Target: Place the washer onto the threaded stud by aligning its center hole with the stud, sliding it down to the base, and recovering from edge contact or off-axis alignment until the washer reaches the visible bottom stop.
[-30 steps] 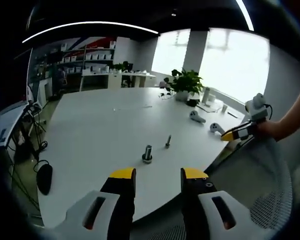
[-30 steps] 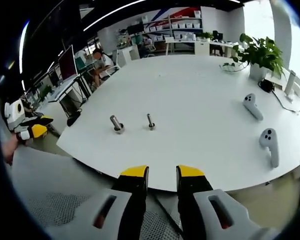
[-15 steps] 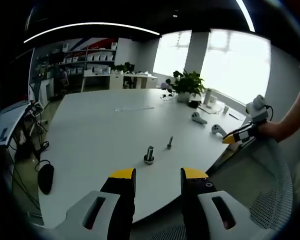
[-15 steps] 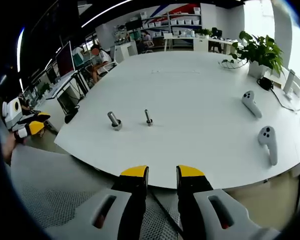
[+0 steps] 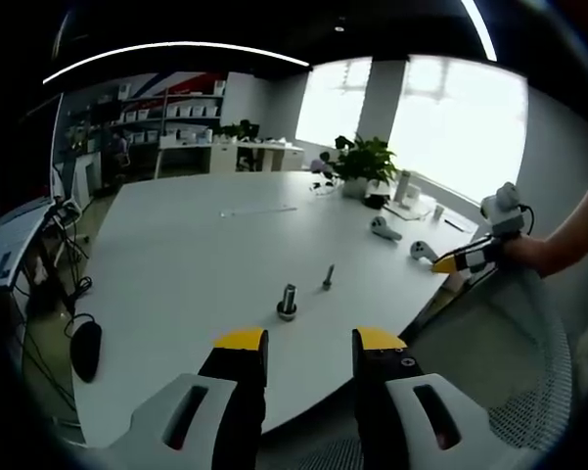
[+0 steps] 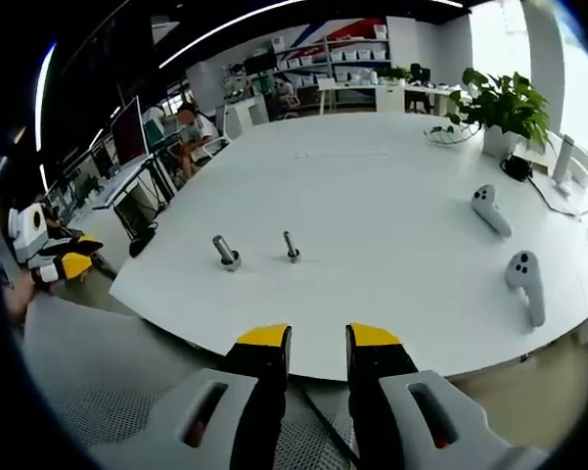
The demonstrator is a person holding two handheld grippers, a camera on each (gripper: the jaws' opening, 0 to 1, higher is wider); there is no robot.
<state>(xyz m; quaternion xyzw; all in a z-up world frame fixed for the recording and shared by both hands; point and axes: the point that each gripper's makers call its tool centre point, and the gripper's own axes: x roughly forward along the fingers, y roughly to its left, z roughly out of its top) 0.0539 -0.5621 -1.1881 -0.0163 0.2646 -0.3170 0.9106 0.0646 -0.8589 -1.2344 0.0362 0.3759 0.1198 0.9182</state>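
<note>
Both grippers — left gripper (image 5: 298,340), right gripper (image 6: 318,336) — hover part-open and empty, well short of the threaded stud (image 6: 291,246); approach squarely — I cannot make out the washer.

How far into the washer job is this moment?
Nothing done yet. Two studs stand on the white table: the thicker stud and the thinner stud. Whether either carries the washer is too small to tell. Left gripper and right gripper hang open, empty, short of the table. Everything remains.
</note>
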